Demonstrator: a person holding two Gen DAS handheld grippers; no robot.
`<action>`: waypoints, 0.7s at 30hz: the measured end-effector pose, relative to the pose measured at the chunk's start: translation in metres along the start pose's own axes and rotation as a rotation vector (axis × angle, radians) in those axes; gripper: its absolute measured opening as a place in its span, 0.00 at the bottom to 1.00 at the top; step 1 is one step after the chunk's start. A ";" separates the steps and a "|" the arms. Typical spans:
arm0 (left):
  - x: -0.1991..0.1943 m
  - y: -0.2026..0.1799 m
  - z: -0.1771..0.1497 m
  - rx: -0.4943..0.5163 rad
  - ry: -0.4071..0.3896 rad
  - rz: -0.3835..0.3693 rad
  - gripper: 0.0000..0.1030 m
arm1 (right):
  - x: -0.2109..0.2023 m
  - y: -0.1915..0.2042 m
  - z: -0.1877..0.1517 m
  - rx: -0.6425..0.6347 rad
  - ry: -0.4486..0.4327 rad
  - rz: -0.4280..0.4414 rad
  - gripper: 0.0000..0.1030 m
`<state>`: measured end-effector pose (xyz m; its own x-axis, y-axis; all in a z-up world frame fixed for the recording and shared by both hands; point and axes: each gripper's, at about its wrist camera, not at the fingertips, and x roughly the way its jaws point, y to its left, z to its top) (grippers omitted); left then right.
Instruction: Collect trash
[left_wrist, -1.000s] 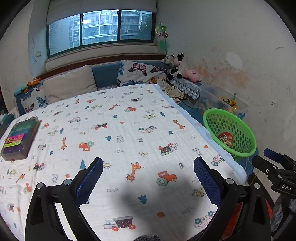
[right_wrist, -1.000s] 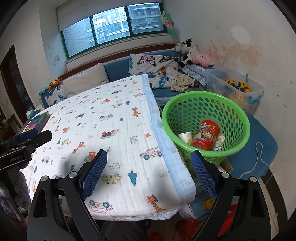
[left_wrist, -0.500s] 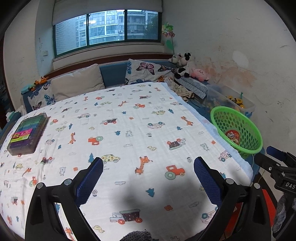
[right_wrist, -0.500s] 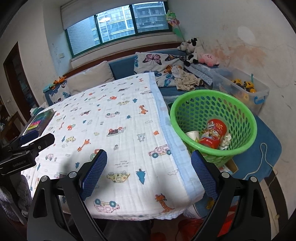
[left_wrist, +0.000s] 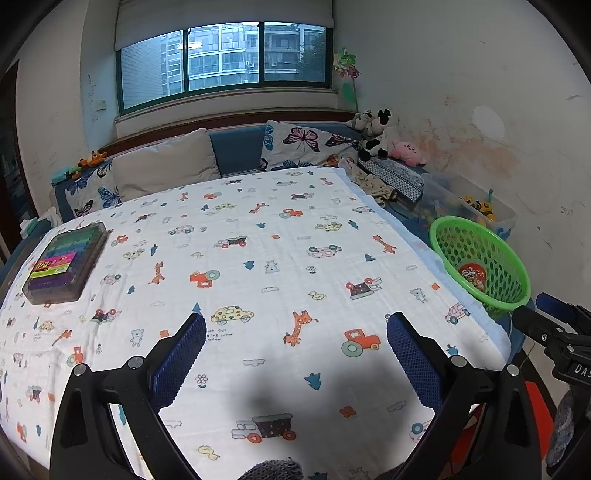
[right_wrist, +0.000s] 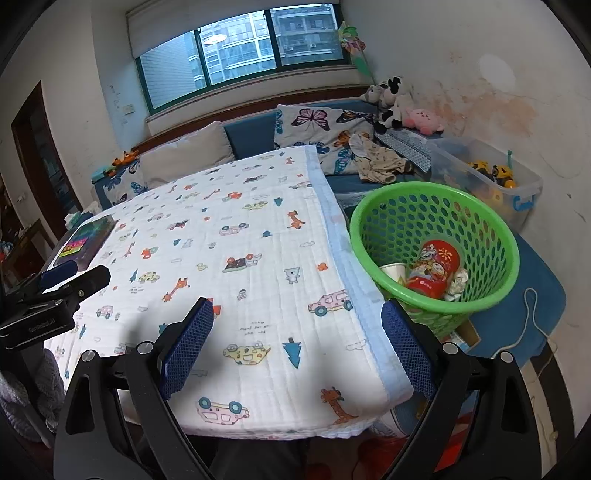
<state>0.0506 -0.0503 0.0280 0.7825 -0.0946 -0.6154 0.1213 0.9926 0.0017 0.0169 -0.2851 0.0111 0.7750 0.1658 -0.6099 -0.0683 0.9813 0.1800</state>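
Both views are drawn back and raised since a second ago, the left gripper (left_wrist: 293, 354) and right gripper (right_wrist: 295, 347) are held spread and empty, and the light, crushable can (right_wrist: 434, 267), best pinched across its middle, is seen ahead-right in the basket (right_wrist: 373, 206).

Wide window (left_wrist: 225, 59) above cushioned blue bench (left_wrist: 236, 155).

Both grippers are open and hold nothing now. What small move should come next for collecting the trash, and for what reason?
Probably none toward new trash: both the left gripper and right gripper are open and empty, and the red can, paper cup and crumpled paper already lie in the green basket. On the cloth only the plastic box shows, likely not trash. I would draw both back.
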 end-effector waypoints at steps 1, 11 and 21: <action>0.000 0.001 0.000 -0.003 0.000 0.003 0.92 | 0.000 0.000 0.000 -0.001 0.001 0.001 0.89; -0.001 0.007 -0.003 -0.017 0.005 0.012 0.92 | 0.002 0.001 0.000 0.002 0.000 -0.001 0.89; -0.001 0.009 -0.004 -0.026 0.007 0.017 0.92 | 0.002 0.000 -0.001 0.006 0.002 0.000 0.89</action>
<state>0.0492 -0.0407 0.0256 0.7803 -0.0772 -0.6207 0.0922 0.9957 -0.0079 0.0176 -0.2849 0.0095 0.7737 0.1662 -0.6113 -0.0645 0.9806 0.1849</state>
